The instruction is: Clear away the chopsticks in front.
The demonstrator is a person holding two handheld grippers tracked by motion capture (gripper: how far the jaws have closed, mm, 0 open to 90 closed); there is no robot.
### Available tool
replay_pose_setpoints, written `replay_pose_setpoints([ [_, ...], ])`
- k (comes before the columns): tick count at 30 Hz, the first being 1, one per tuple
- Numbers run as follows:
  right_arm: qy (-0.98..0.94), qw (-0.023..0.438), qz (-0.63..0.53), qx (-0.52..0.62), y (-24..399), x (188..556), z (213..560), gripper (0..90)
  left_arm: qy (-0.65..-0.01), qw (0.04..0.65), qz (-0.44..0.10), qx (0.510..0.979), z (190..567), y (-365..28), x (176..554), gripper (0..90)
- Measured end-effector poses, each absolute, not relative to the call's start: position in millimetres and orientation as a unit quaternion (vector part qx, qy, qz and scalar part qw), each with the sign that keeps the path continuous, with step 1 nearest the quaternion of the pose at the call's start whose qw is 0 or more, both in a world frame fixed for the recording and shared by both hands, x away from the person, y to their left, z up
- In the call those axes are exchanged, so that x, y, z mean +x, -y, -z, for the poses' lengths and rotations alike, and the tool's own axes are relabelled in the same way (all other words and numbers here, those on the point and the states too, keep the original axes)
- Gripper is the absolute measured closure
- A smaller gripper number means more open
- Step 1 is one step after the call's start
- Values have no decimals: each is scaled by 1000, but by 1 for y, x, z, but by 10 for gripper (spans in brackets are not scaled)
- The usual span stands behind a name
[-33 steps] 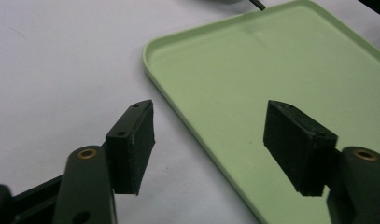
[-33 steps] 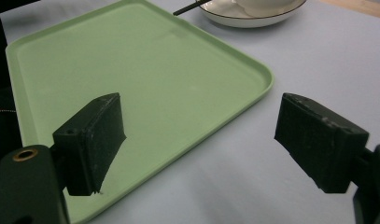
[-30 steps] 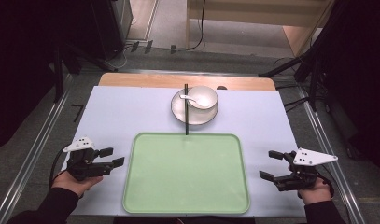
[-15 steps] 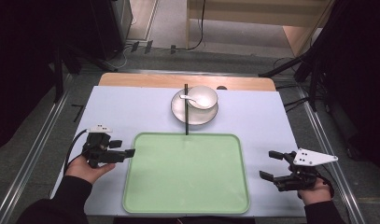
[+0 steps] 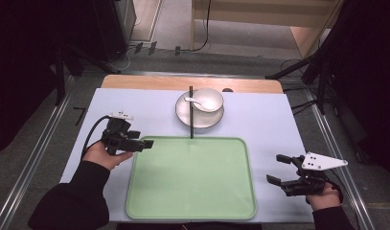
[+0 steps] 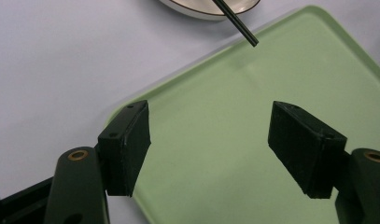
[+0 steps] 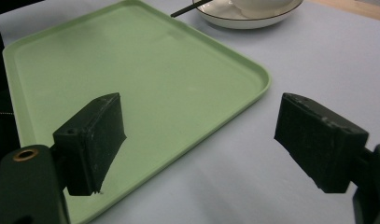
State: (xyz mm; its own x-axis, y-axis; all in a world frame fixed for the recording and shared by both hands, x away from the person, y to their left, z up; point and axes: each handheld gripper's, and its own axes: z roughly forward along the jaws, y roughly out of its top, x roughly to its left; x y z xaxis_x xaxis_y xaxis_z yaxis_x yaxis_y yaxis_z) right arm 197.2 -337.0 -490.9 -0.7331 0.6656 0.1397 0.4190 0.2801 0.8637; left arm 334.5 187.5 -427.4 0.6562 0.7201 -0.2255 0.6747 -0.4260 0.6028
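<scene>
Your left gripper (image 5: 141,143) hovers released over the green tray's (image 5: 192,211) far-left corner. Your right gripper (image 5: 279,168) is released too, empty, beside the tray.

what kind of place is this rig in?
Likely a lab or recording setup, not a kitchen: a covered table on bare floor, dark stand legs and loose cables around it, a staged tray and bowl.

Smooth plastic tray (image 5: 192,191), glossy ceramic bowl (image 5: 209,98)
</scene>
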Motion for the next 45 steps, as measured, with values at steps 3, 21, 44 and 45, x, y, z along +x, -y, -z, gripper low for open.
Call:
replay_pose_setpoints([
  [3,-790,125,-493,343,337,197,491,164,-407,339,-35,847,424,-179,340,303],
  [21,-789,126,-495,340,337,197,490,164,-409,334,-53,847,418,-140,382,304],
  [44,-788,125,-497,340,338,196,490,164,-434,323,-113,833,443,-75,425,360],
  [45,-788,125,-498,341,338,195,490,164,-443,321,-101,831,446,-73,428,363],
])
